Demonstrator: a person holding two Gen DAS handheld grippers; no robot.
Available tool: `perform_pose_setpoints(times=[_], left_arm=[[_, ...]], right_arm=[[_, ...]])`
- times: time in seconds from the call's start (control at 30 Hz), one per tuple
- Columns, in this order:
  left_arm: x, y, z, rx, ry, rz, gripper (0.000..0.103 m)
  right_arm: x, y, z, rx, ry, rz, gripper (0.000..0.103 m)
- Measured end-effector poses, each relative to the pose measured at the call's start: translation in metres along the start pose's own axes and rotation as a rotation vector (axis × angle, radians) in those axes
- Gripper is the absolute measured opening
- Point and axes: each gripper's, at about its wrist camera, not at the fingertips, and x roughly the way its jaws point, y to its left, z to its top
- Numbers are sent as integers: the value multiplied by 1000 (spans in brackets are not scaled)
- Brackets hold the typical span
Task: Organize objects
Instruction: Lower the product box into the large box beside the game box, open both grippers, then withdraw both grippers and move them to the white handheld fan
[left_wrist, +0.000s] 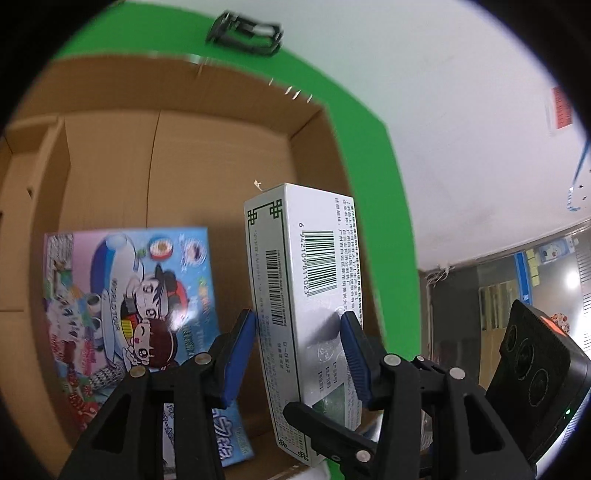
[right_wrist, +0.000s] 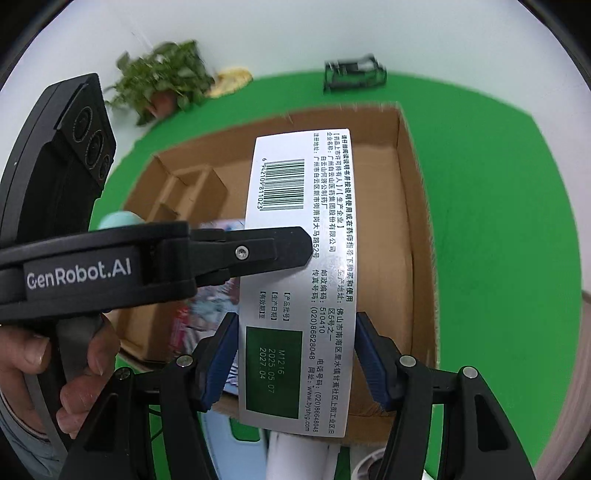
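Both hand-held grippers clamped on white medicine box (right_wrist: 299, 280): right hand-held gripper (right_wrist: 295, 354) at near end, left hand-held gripper (left_wrist: 299, 350) mid-body; box above cardboard carton (left_wrist: 110, 147); light, stiff, crushable; hold narrow sides.

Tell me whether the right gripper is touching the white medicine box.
Touching. The right wrist view shows the right gripper with both blue pads pressed against the long edges of the white medicine box.
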Motion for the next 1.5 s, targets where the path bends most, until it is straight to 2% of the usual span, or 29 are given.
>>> perform_pose_setpoints(times=[0.2,0.23,0.37,0.43,0.57,0.6,0.63,0.7,0.73,0.77,0.8,0.83,0.9,0.97,1.1,1.2,1.4,1.5], left_arm=[[18,7,-15,17,58,73,42],[18,6,-17,20,58,73,42],[18,4,-20,28,60,88,39],[17,3,-21,25,59,89,39],[5,11,-16,26,28,102,39],[-3,9,-19,39,1,114,39],[-13,7,-24,54,-33,116,39],[-37,-2,-36,106,-118,119,47],[-50,-8,-43,141,-168,134,51],[-68,-16,-56,187,-240,161,62],[-81,-24,-66,221,-303,189,77],[-91,-29,-75,244,-350,216,82],[-114,-44,-98,296,-459,280,83],[-130,-57,-114,329,-517,323,83],[-163,-93,-140,346,-558,357,83],[-182,-122,-152,360,-569,453,83],[-244,-170,-202,381,-586,536,83],[-268,-186,-217,367,-599,542,83]], right_arm=[[58,1,4,35,90,-33,60],[57,3,-7,31,93,-34,60],[73,3,-4,55,116,-30,61],[67,7,-14,67,126,-26,61],[69,7,-17,68,126,-5,64],[68,8,-19,67,124,5,65],[64,9,-22,63,119,14,70],[51,17,-30,18,74,19,75],[43,23,-33,-9,54,12,82],[30,29,-40,-34,26,-21,103],[17,36,-46,-63,-25,-71,103],[7,43,-52,-86,-57,-102,103],[-11,49,-64,-90,-110,-151,103],[-28,49,-76,-60,-147,-197,103],[-66,62,-102,-77,-205,-281,103],[-103,78,-125,-124,-221,-304,103],[-195,92,-168,-109,-287,-263,103],[-233,97,-187,-121,-322,-236,103]])
